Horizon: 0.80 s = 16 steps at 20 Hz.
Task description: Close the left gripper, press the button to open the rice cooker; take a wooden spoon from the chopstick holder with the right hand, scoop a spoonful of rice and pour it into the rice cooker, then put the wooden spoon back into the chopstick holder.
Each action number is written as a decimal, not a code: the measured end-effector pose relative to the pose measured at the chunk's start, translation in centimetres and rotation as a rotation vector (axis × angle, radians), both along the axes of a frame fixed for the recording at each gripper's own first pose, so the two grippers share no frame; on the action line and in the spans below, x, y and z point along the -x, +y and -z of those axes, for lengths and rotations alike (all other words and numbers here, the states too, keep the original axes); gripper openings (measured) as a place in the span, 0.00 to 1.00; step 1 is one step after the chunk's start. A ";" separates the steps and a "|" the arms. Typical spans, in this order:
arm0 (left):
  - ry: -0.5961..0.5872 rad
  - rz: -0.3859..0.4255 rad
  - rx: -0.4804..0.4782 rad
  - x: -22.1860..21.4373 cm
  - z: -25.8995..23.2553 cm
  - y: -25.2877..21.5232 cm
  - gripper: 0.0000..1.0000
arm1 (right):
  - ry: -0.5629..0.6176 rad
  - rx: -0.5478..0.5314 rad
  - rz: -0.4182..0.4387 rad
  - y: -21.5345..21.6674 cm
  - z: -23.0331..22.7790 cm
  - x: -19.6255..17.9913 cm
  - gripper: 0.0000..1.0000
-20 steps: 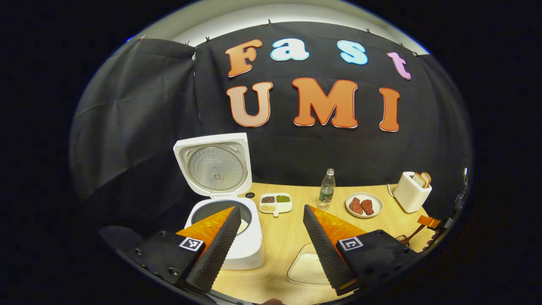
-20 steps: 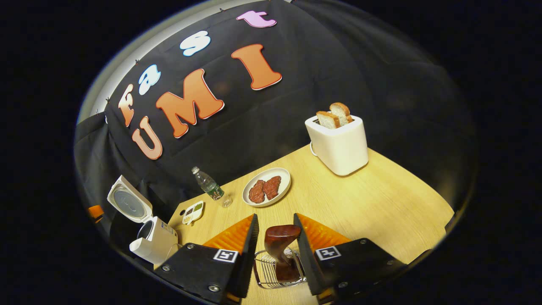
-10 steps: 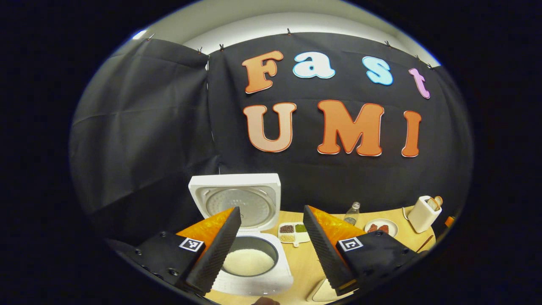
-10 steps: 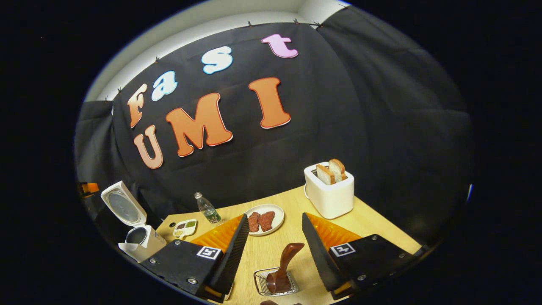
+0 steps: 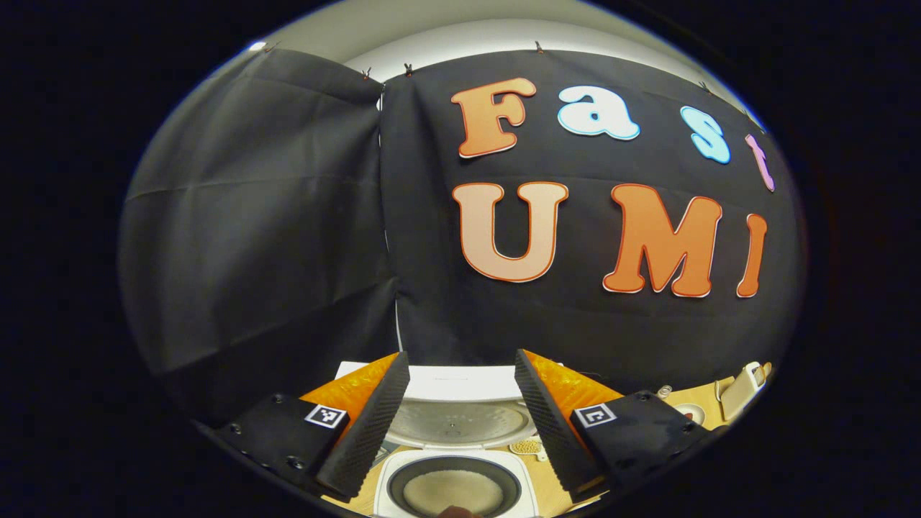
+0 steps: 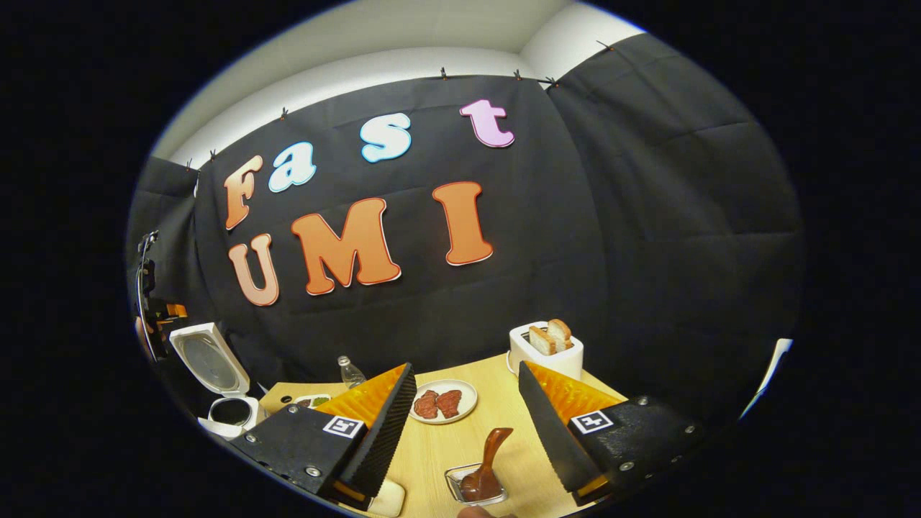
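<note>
Rice cooker [image 5: 455,467] stands open, rice in its pot; the wooden spoon [image 6: 489,460] rests in the chopstick holder [image 6: 476,489] well right of it. Both the left gripper [image 5: 460,424] and right gripper [image 6: 464,432] gape wide, empty; best to pull back gently, clear of the spoon handle

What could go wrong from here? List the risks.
1. The wooden spoon leans in the low chopstick holder; a bump might tip it out.
2. The rice cooker stands open with rice inside, lid up, right below the open left gripper; a careless lowering could knock it.
</note>
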<state>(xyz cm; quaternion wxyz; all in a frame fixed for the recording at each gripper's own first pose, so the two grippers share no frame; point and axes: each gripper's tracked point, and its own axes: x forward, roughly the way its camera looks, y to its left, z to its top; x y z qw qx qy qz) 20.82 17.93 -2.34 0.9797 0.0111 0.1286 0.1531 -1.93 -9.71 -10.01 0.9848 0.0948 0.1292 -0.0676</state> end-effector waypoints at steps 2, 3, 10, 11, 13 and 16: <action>0.020 -0.006 0.008 -1.9 1.1 1.4 0.99 | -0.008 0.024 0.026 -0.1 -0.6 1.2 0.90; 0.029 -0.015 0.012 -2.7 1.3 2.2 0.99 | -0.006 0.033 0.035 -0.1 -0.7 1.8 0.90; 0.215 -0.065 0.170 -6.4 4.0 4.4 1.00 | -0.013 0.055 0.070 0.1 -1.5 3.3 0.90; 0.248 -0.068 0.171 -6.4 4.4 4.3 0.99 | -0.017 0.055 0.064 0.1 -1.5 3.0 0.90; 0.335 -0.072 0.132 -6.5 5.3 4.3 1.00 | -0.015 0.053 0.044 0.4 -1.5 2.5 0.90; 0.469 -0.093 0.063 -5.9 7.0 4.4 1.00 | -0.013 0.043 0.017 1.0 -1.4 1.4 0.90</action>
